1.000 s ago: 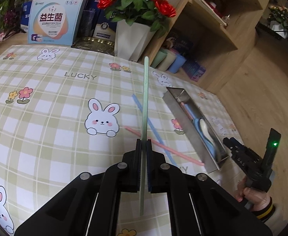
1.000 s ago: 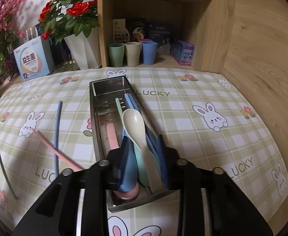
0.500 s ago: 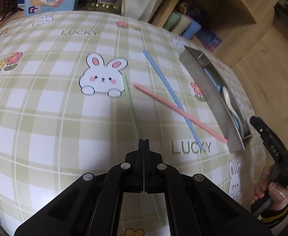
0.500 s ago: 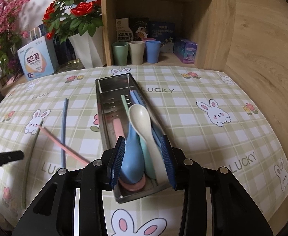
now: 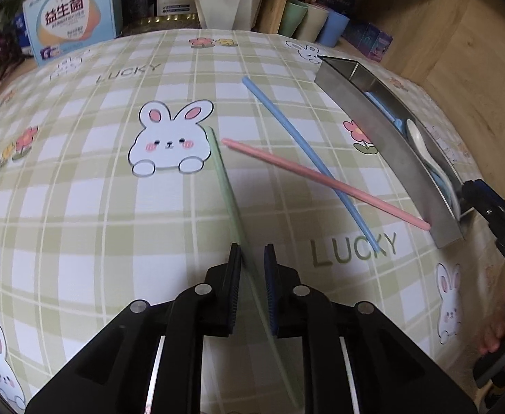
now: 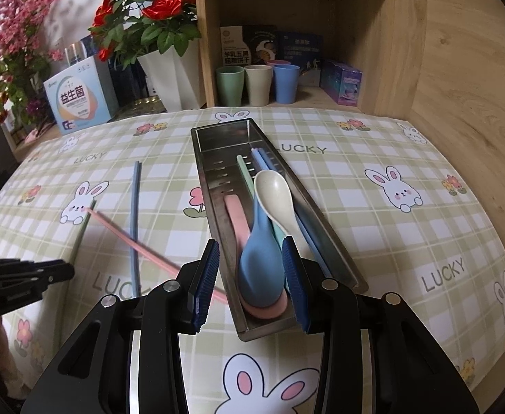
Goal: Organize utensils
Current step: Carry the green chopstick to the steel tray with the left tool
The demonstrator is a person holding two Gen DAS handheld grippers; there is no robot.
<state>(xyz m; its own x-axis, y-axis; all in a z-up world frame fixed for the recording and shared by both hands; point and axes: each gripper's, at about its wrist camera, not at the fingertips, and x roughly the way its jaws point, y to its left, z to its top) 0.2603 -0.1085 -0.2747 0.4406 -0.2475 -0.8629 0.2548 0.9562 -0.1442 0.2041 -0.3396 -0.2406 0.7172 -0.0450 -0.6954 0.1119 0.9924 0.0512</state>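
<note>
My left wrist camera looks steeply down, close over the tablecloth (image 5: 80,207); my right one faces the shelf (image 6: 287,34). Both share the steel tray (image 5: 383,131) (image 6: 218,186).

Your left claw (image 5: 252,265) has dropped from holding the green chopstick (image 5: 223,176) upright to laying it on the table (image 5: 80,207) beside the pink chopstick (image 5: 321,179); its jaws are opening, the stick lying loose between them, no longer pinched.
</note>
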